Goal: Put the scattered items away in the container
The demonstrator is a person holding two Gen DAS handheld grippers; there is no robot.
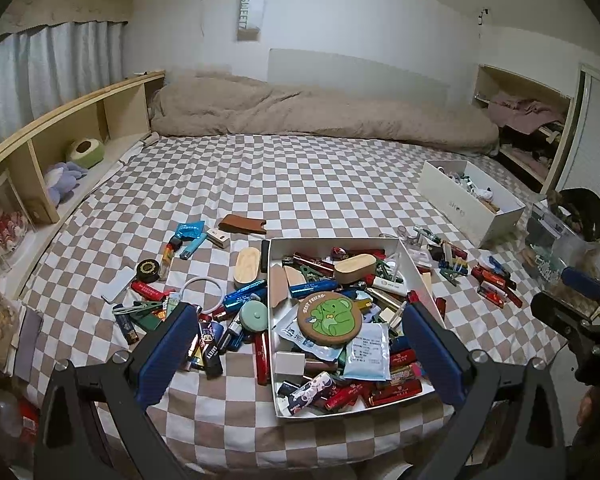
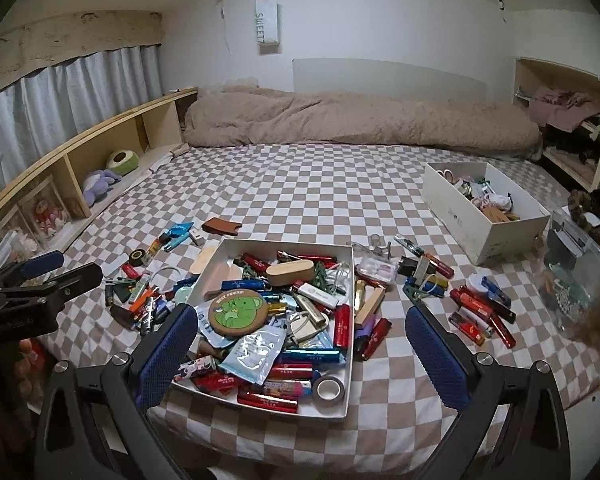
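Both grippers, left [image 1: 296,344] and right [image 2: 300,344], spread and empty above box [image 2: 350,280], near centre. Take one loose lighter [image 2: 374,338] right of box, gripping across its width.

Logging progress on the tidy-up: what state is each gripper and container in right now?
Left gripper: open, empty.
Right gripper: open, empty.
Shallow white cardboard tray: lidless, heaped with lighters.
Deep white cardboard box: lidless, partly filled.
Round cork coaster with green bear: flat atop the tray's heap.
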